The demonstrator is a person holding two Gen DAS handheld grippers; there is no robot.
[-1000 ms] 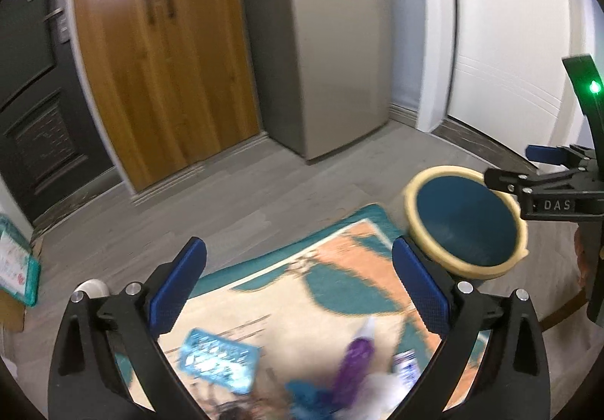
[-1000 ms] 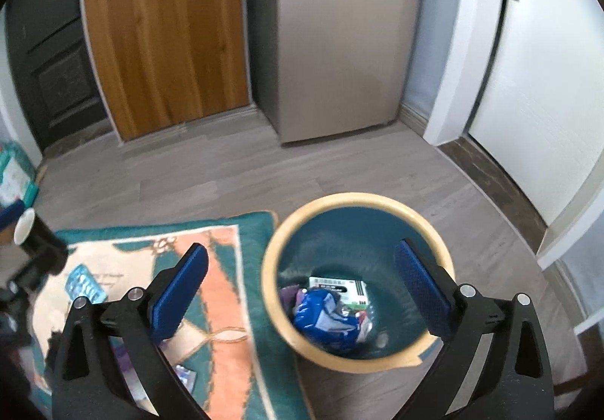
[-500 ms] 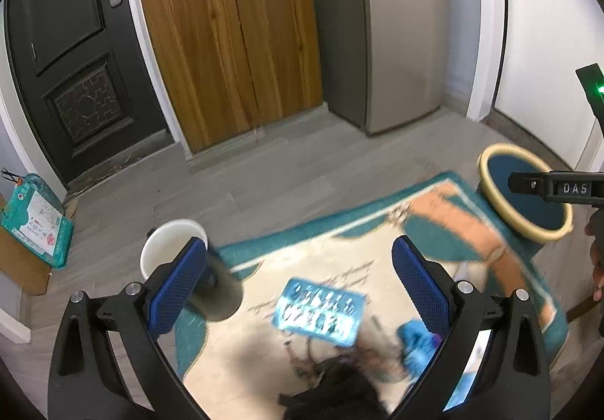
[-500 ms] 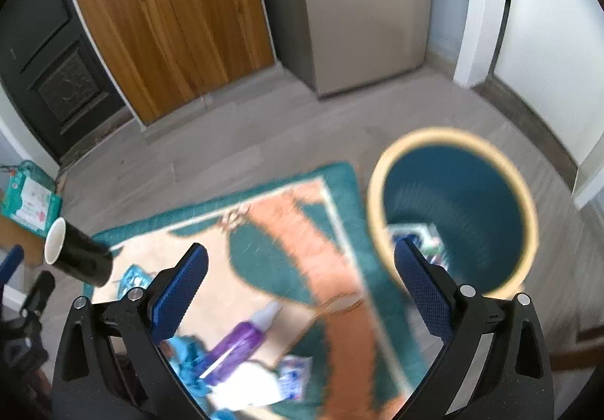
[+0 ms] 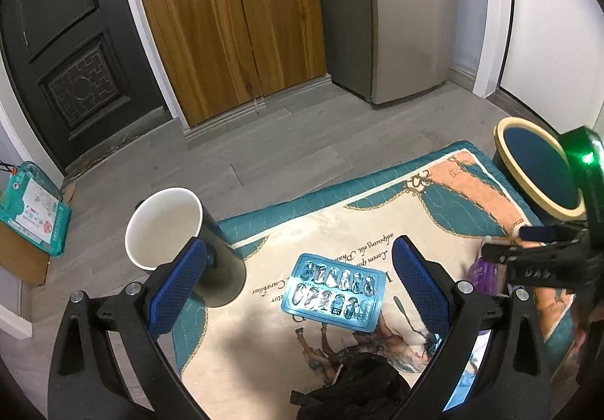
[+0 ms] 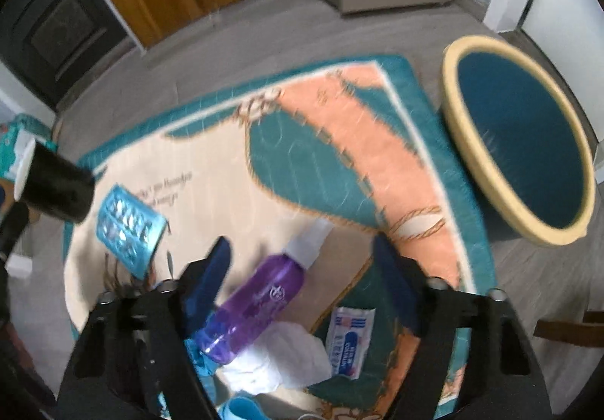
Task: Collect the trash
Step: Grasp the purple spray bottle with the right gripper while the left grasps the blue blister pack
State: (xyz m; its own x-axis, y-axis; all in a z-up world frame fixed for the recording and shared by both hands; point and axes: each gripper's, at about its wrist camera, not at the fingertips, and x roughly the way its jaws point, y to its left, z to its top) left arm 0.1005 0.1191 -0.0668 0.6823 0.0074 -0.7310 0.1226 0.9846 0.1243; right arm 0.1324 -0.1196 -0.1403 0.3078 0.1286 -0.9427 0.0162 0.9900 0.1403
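— What do we have at the centre here?

— A purple spray bottle (image 6: 260, 303) lying on its side on the patterned rug (image 6: 302, 140), its clear cap pointing toward the bin (image 6: 517, 140). It rests partly on a crumpled white tissue (image 6: 279, 359), with a small printed sachet (image 6: 349, 342) just beside it.

— And our right gripper (image 6: 302, 276)?

— We point it steeply down over the bottle, jaws closing, the bottle between them but no pad pressing on it that we can see; the view is blurred.

— How do we judge it will handle?

— Light, stiff plastic, round and probably slick, so it may roll or squirt out of the pads. We would take it across the middle of the body, not at the narrow cap end.

— The other trash?

— A blue blister tray (image 5: 336, 290) lies flat further along the rug, thin and likely springy, best pinched at an edge. A black paper cup (image 5: 181, 242) lies tipped beside it, easily crushed.

— Our left gripper (image 5: 298, 288)?

— Wide open and empty, hovering over the tray, with the cup by its left finger.

— The bin?

— Yellow-rimmed, teal inside, standing off the rug's far corner.
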